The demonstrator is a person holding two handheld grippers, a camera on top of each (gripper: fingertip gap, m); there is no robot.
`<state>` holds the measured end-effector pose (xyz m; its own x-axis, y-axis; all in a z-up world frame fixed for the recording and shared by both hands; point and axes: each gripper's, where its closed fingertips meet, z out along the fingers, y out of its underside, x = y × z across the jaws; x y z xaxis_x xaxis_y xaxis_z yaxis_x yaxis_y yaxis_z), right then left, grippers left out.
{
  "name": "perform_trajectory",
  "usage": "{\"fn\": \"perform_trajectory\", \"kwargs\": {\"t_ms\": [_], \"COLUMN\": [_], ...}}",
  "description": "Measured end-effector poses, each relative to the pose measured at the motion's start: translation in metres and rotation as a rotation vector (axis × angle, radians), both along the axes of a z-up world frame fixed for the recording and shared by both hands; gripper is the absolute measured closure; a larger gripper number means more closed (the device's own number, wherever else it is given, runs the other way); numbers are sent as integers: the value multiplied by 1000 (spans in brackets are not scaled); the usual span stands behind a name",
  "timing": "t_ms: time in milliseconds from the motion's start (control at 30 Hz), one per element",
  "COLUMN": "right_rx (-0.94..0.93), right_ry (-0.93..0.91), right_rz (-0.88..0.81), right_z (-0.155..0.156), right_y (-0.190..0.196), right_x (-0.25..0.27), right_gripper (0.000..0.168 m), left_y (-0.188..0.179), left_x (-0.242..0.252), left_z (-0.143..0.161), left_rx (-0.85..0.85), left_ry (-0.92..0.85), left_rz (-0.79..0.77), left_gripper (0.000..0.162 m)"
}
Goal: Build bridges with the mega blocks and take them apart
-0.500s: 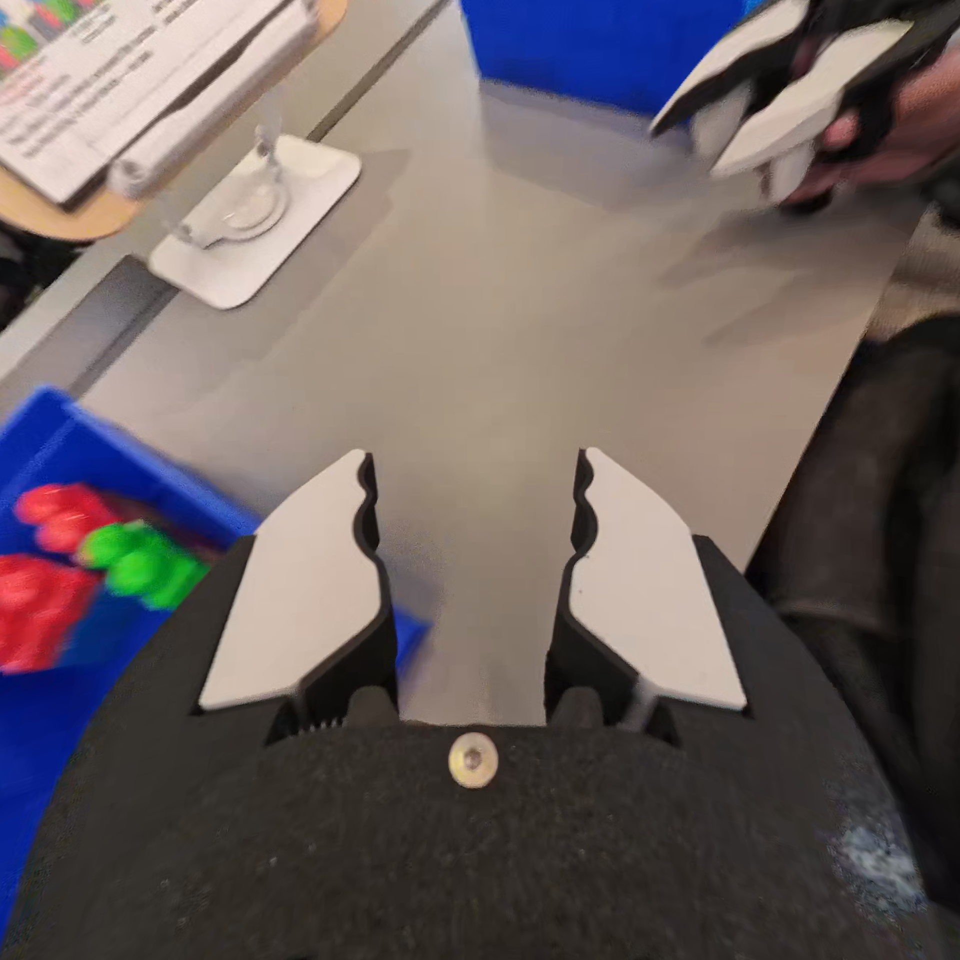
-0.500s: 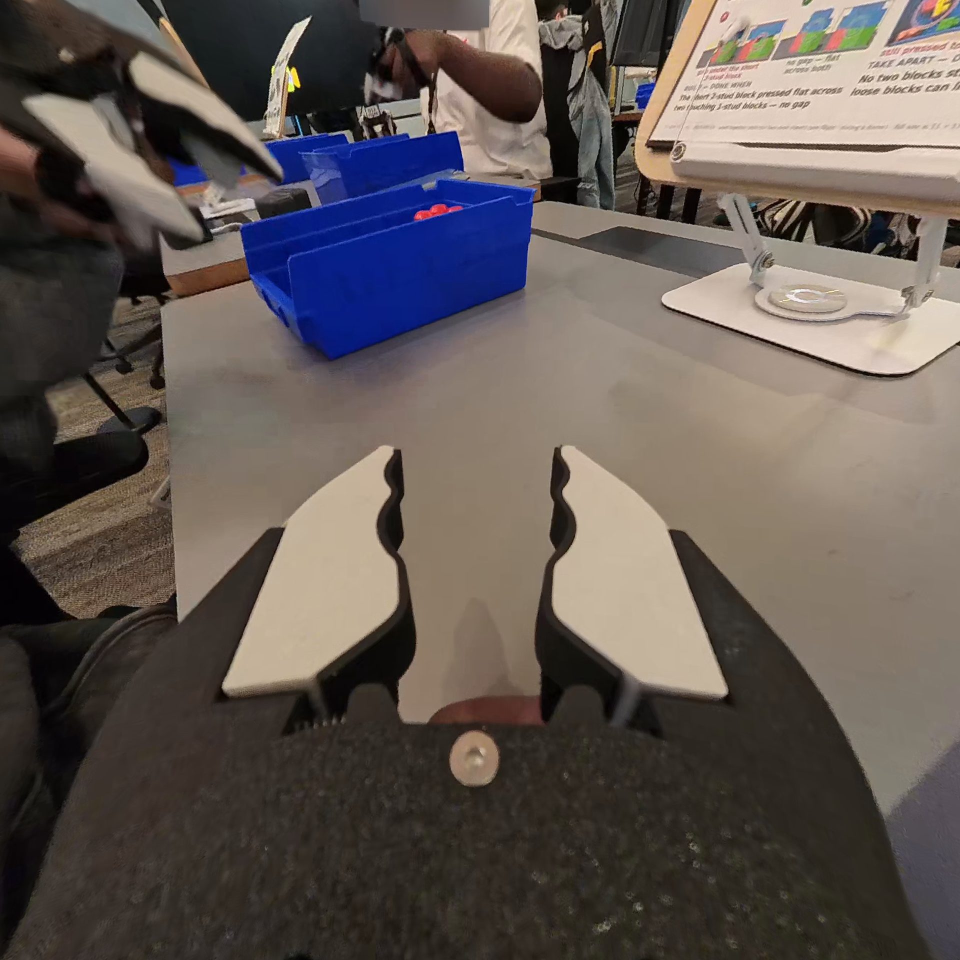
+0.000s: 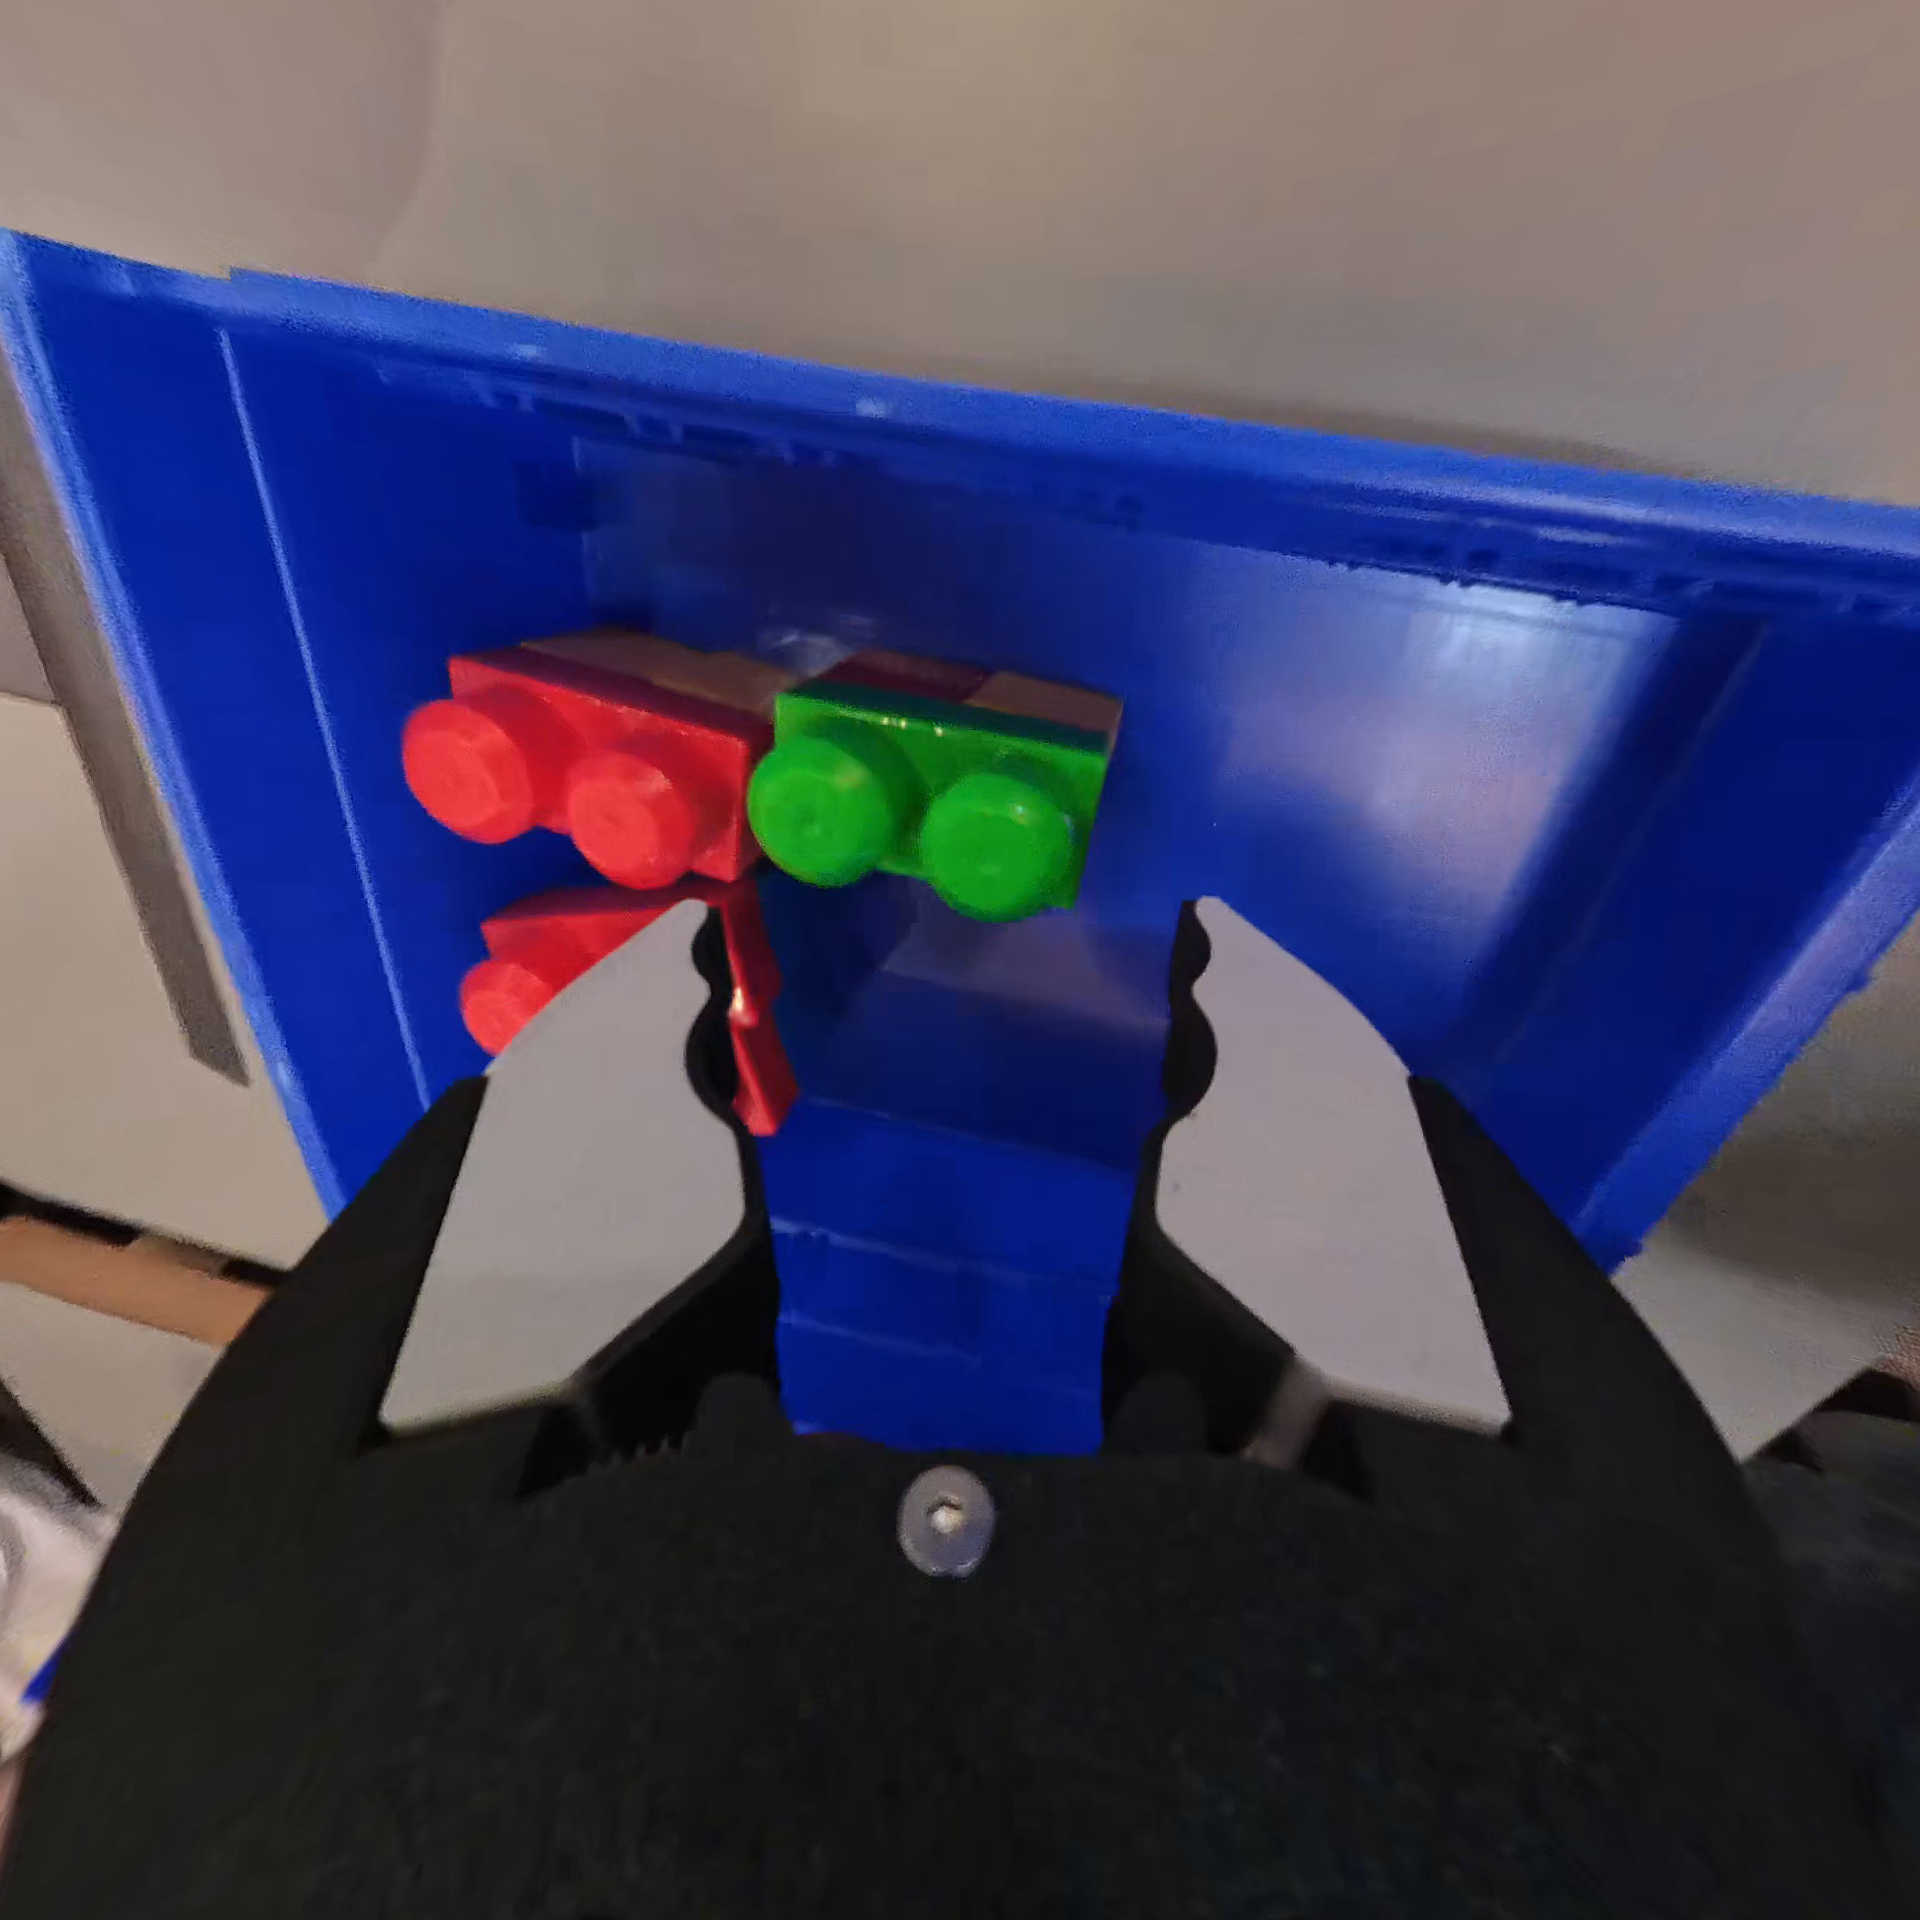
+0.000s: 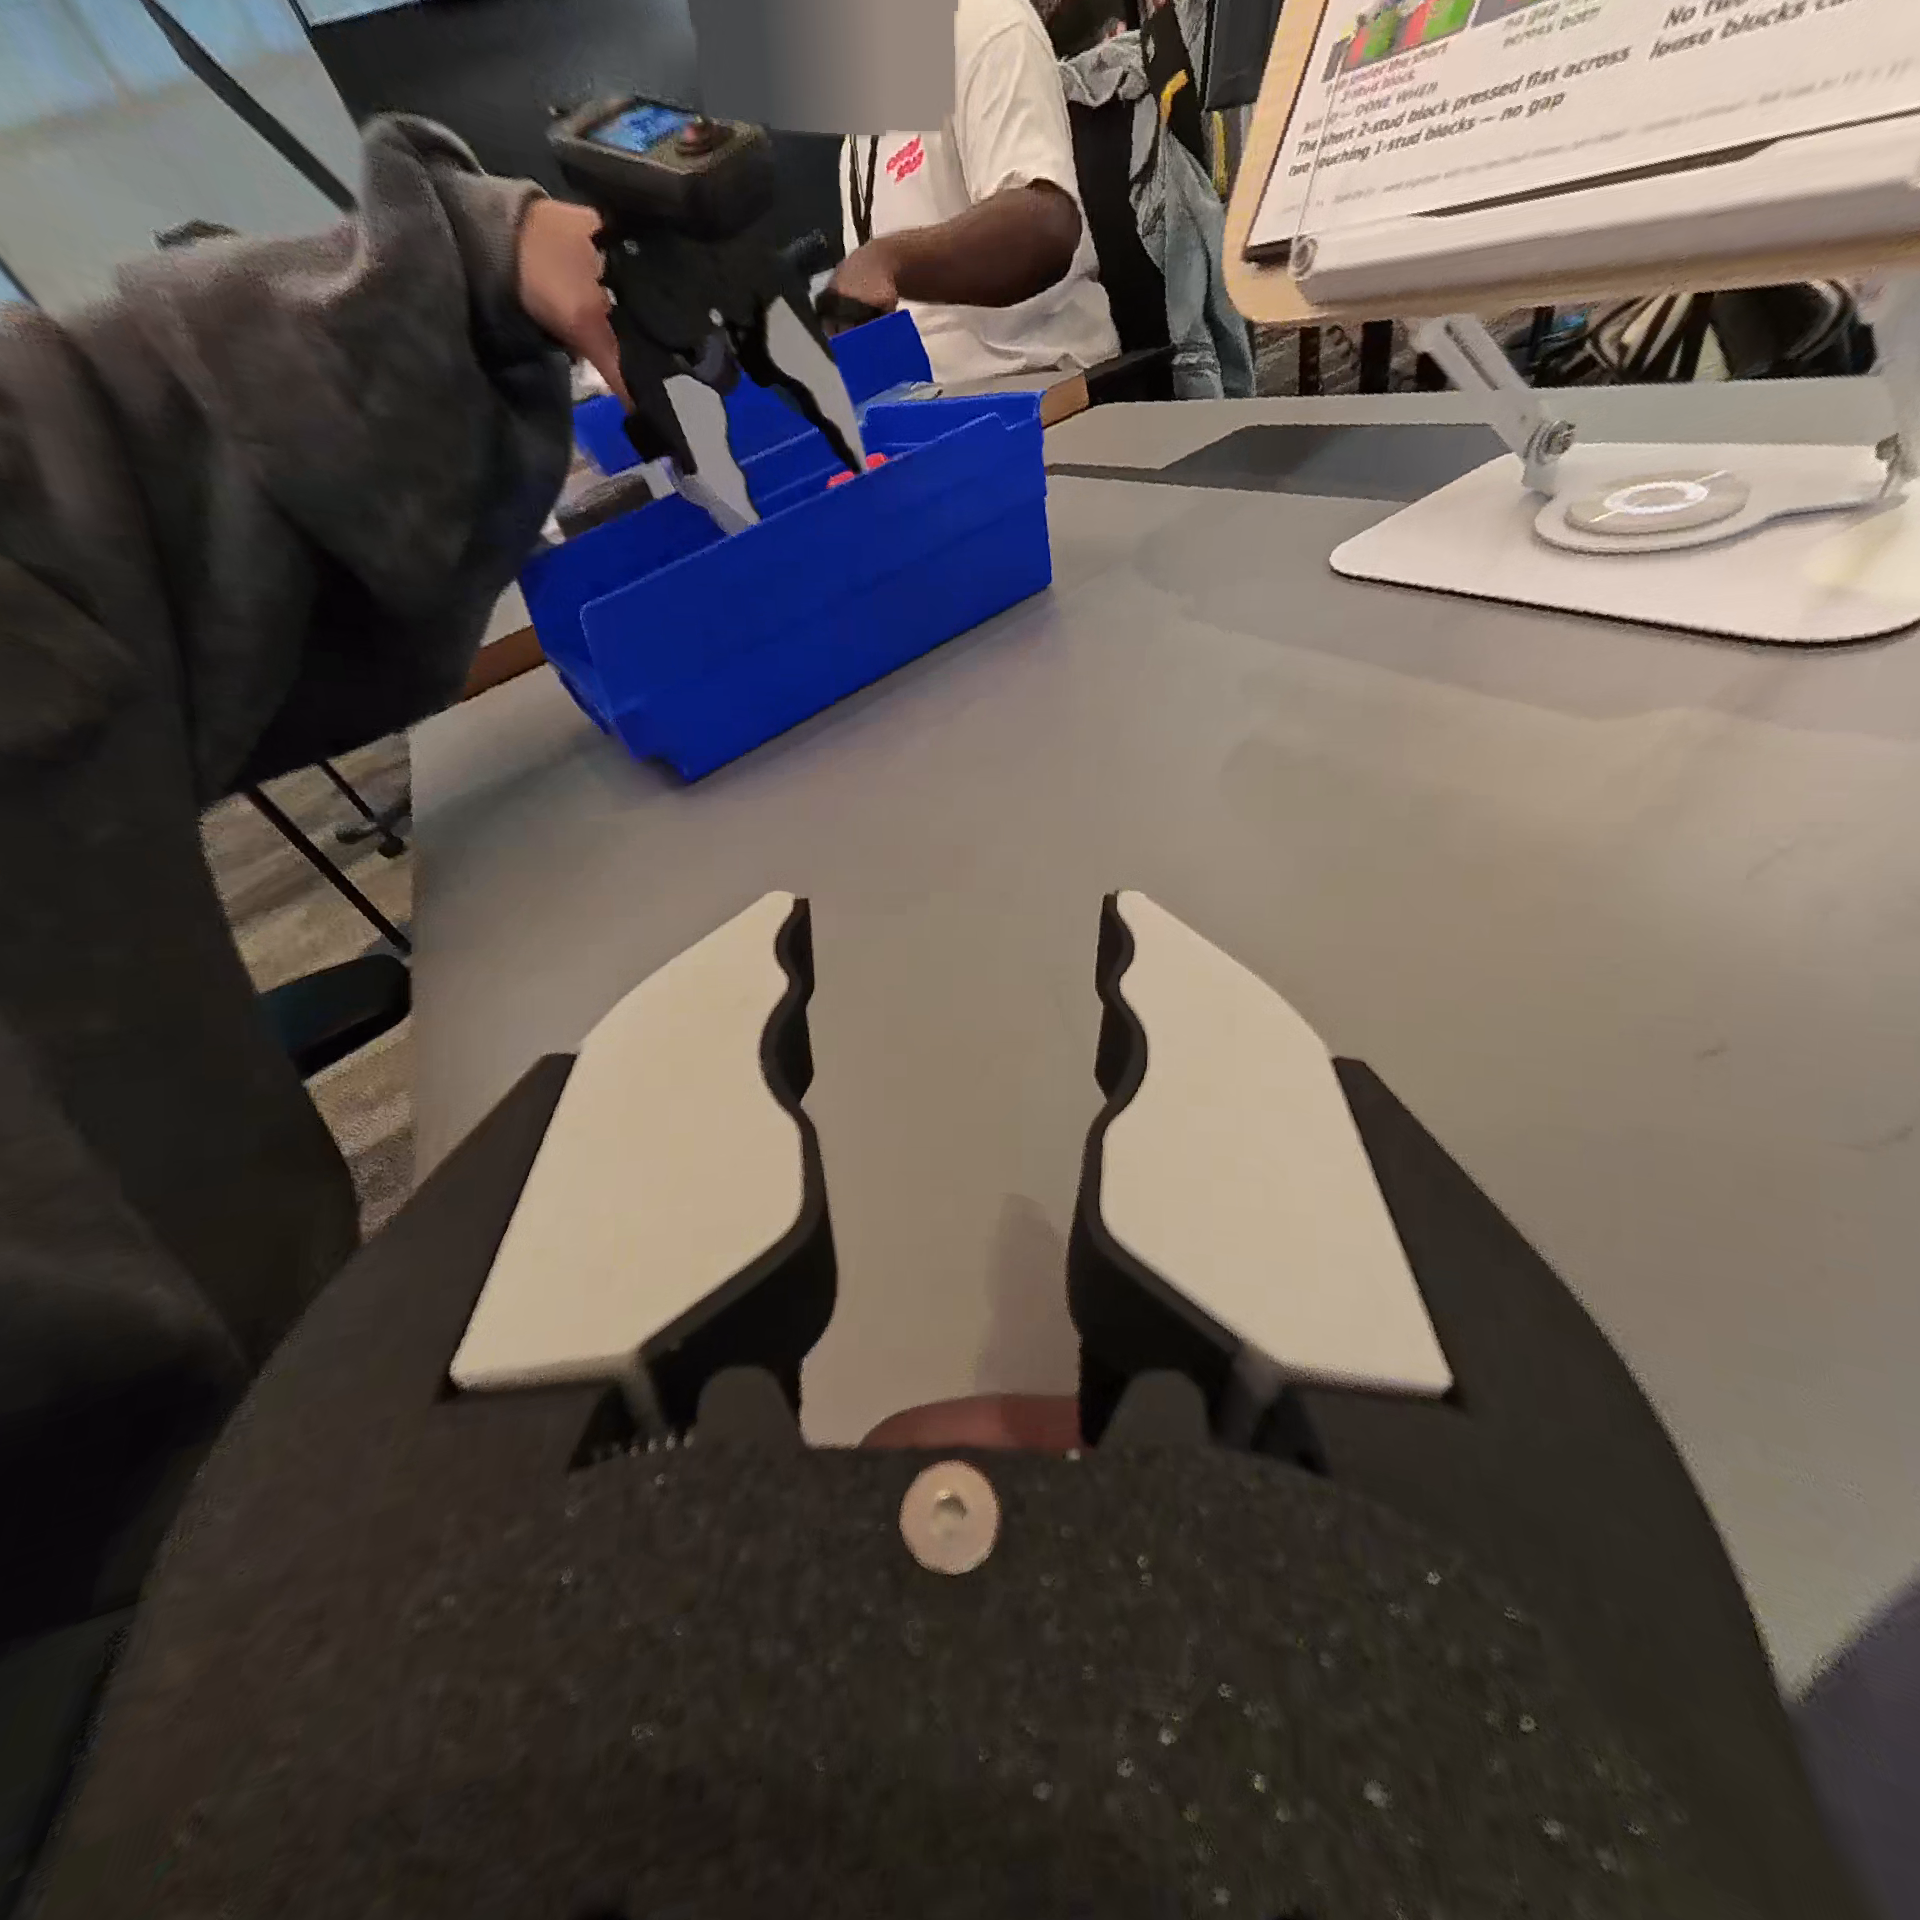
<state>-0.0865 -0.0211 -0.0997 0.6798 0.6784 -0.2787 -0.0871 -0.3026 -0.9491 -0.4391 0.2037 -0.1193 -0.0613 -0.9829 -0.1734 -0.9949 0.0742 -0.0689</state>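
Note:
In the left wrist view my left gripper [image 3: 940,914] is open and points down into a blue bin [image 3: 1351,488]. In the bin lie a red two-stud block [image 3: 582,769] and a green two-stud block [image 3: 925,800] side by side, just beyond my fingertips. A second red block [image 3: 748,1023] lies partly hidden under the left finger. In the right wrist view my right gripper [image 4: 951,909] is open and empty over the bare grey table [image 4: 1455,883]. There the left gripper [image 4: 769,457] shows dipping into the blue bin [image 4: 810,613].
A white stand [image 4: 1621,551] holding an instruction board [image 4: 1579,135] is at the table's far right. A grey sleeve [image 4: 260,436] fills the left of the right wrist view. More blue bins and a person in a white shirt [image 4: 1008,208] are behind the table. Measured from the fingertips, the red two-stud block [image 3: 582,769] is 4 cm or so from the left gripper and 45 cm from the right.
My left gripper has swung left from over the bare table and dropped into the blue bin above the blocks. The right gripper has stayed nearly still, still open.

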Motion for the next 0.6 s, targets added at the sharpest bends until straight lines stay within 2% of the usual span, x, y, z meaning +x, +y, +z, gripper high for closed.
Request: {"fn": "perform_trajectory", "kwargs": {"t_ms": [200, 367, 467, 600], "right_rx": [-46, -40, -26, -19], "right_ry": [54, -16, -72, -94], "right_rz": [37, 86, 105, 114], "right_z": [-3, -10, -14, -16], "right_y": [1, -4, -7, -9], "right_x": [-2, -14, -20, -22], "right_gripper": [116, 116, 116, 117], "left_y": [2, 1, 2, 0], "left_x": [14, 13, 6, 6], "left_z": [-13, -26, -34, -35], "left_rx": [-95, -113, -99, -92], "left_ry": [-23, 26, 79, 88], "left_rz": [-63, -85, -99, -106], "left_gripper": [80, 79, 88, 89]}}
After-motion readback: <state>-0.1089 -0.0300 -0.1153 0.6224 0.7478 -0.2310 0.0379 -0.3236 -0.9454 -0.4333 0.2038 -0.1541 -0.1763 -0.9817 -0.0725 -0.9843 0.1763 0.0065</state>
